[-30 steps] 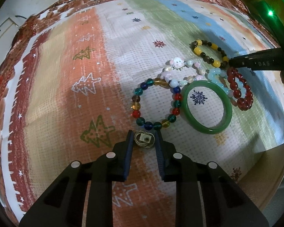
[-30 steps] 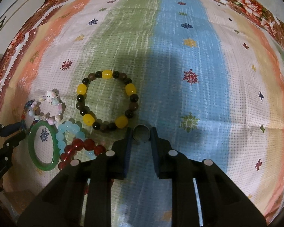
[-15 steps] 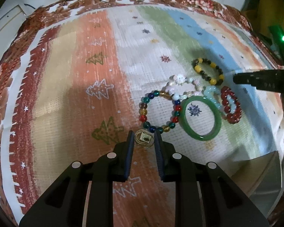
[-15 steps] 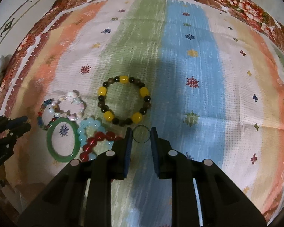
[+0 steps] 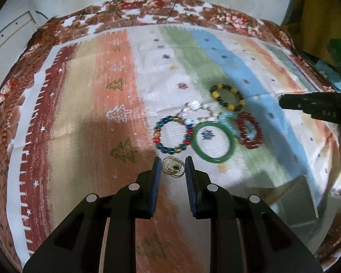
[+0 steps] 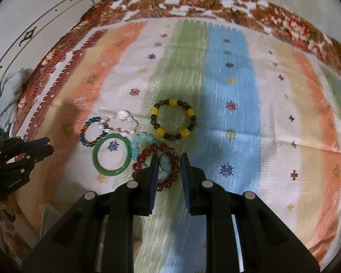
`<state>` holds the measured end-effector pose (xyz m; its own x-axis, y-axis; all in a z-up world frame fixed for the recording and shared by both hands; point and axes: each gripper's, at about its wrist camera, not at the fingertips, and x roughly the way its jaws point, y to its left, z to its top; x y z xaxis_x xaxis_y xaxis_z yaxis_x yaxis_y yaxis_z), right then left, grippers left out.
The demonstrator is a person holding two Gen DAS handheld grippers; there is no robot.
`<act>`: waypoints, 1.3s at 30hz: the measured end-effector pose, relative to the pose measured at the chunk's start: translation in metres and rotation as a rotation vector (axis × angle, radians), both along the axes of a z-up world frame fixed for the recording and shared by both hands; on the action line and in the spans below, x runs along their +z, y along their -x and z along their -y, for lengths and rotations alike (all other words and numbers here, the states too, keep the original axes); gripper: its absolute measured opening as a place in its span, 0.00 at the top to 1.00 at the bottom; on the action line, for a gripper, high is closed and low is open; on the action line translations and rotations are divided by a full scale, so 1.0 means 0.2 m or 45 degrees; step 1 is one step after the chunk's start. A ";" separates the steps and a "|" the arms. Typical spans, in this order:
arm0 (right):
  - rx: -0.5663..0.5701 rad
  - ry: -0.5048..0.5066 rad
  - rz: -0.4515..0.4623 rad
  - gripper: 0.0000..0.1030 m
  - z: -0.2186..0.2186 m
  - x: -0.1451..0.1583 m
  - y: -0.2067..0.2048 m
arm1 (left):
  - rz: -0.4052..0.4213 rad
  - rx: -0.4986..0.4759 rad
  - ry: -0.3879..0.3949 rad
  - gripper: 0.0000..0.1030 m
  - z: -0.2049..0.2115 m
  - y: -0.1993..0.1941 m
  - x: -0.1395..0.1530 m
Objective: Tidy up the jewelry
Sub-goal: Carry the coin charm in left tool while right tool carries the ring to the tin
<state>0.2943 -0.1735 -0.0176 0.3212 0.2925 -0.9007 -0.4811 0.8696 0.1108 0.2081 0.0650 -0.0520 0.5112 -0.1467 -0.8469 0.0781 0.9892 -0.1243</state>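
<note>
My left gripper (image 5: 172, 162) is shut on a gold ring (image 5: 172, 168) with a green stone, held above the striped cloth (image 5: 102, 104). Just beyond it lie a multicolour bead bracelet (image 5: 158, 134), a green bangle (image 5: 216, 159), a red bead bracelet (image 5: 243, 134) and a yellow-and-dark bead bracelet (image 5: 216, 95). My right gripper (image 6: 169, 158) is shut on a thin silver ring (image 6: 164, 155), hovering over the red bead bracelet (image 6: 145, 157) and a pale blue bead bracelet (image 6: 141, 140). The yellow-and-dark bracelet (image 6: 156, 111) lies a little farther on, and the green bangle (image 6: 97, 159) to the left.
A pastel charm bracelet (image 6: 125, 115) overlaps the multicolour one (image 6: 83, 135). A grey box corner (image 5: 302, 195) sits at the cloth's near edge. The other gripper's tip (image 5: 291, 102) shows at the right. Crumpled fabric (image 6: 9, 86) lies off the cloth's left side.
Both grippers have risen from the cloth with their rings still held. The bracelets now look smaller and farther off, and more of the cloth's border shows.
</note>
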 end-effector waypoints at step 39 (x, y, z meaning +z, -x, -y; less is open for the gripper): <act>0.170 -0.085 0.051 0.80 0.01 0.15 0.63 | 0.146 -0.120 0.041 0.80 0.30 0.43 0.17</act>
<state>0.1677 -0.1761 0.0118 0.3108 0.3939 -0.8650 -0.5969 0.7891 0.1448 0.1219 0.0058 -0.0171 0.5871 -0.2250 -0.7776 0.1860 0.9724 -0.1410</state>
